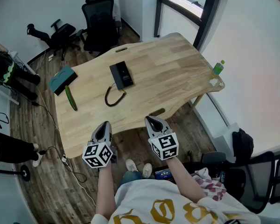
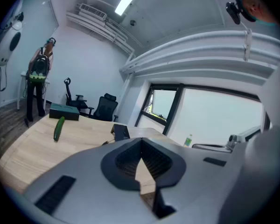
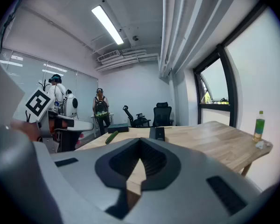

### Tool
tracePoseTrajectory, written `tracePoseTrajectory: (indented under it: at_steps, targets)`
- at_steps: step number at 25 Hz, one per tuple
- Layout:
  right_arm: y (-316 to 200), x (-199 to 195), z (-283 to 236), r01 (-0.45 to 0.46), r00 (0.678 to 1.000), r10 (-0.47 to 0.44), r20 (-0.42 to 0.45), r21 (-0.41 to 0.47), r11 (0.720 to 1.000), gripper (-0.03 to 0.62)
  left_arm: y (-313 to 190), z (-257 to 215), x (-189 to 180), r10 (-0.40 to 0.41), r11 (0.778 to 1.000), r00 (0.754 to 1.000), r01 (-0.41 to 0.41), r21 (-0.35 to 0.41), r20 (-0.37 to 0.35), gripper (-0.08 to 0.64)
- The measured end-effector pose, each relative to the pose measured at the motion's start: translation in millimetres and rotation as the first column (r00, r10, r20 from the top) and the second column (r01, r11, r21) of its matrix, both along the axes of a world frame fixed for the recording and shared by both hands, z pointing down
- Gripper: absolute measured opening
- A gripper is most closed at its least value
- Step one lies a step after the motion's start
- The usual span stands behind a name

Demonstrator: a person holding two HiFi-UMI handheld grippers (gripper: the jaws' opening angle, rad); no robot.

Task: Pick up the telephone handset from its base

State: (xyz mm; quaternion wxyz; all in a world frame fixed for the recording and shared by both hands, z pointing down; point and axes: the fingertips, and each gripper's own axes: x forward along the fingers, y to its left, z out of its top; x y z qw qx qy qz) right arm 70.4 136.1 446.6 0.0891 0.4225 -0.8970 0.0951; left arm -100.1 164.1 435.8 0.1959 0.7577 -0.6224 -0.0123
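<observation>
A: Where does the telephone handset (image 1: 121,74) lie?

B: Mid-bench (image 1: 177,78), well ahead of both grippers, with its long axis pointing away from us. I think it is not lifted yet.

A: And the jaws?

B: The left gripper (image 1: 105,125) and the right gripper (image 1: 151,120) are both closed and empty. The left one is slightly nearer. Only the coiled cord (image 1: 113,97) lies between.

Table (image 1: 177,73): bears telephone (image 1: 121,75) just toward 10 o'clock of centre, cord (image 1: 113,97) looping out at its 6 o'clock. Box (image 1: 62,79) at 9 o'clock of the telephone, near the table's edge. Cucumber (image 1: 71,97) just beside the box, at its 5 o'clock. Bottle (image 1: 218,67) on the 3 o'clock corner. Beyond the far edge at 12 o'clock stands one chair (image 1: 100,22), second chair (image 1: 56,34) at its 9 o'clock. At the near edge, 6 o'clock: left gripper (image 1: 105,124), right gripper (image 1: 151,120) at its 3 o'clock, apart.
</observation>
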Motion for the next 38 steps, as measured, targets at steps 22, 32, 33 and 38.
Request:
tracePoseTrajectory:
  at_steps: [22, 32, 33, 38]
  targets:
    - [-18, 19, -9, -0.017, 0.998, 0.017, 0.056, -0.005, 1.000, 0.005, -8, -4, -7, -0.033, 0.999, 0.997, 0.032, 0.016, 0.069, 0.006]
    - [-37, 25, -5, -0.004, 0.999, 0.005, 0.054, -0.026, 1.000, 0.005, -31, -1, -6, -0.040, 0.999, 0.998, 0.040, 0.006, 0.038, 0.006]
    - [-39, 27, -4, -0.006, 0.999, 0.007, 0.050, -0.030, 1.000, 0.005, -35, 0, -5, -0.036, 0.999, 0.999, 0.036, 0.003, 0.039, 0.006]
    - [-65, 30, 2, -0.012, 1.000, 0.012, 0.021, -0.031, 0.999, 0.005, -69, 4, -5, -0.027, 0.999, 0.999, 0.027, 0.020, 0.017, 0.006]
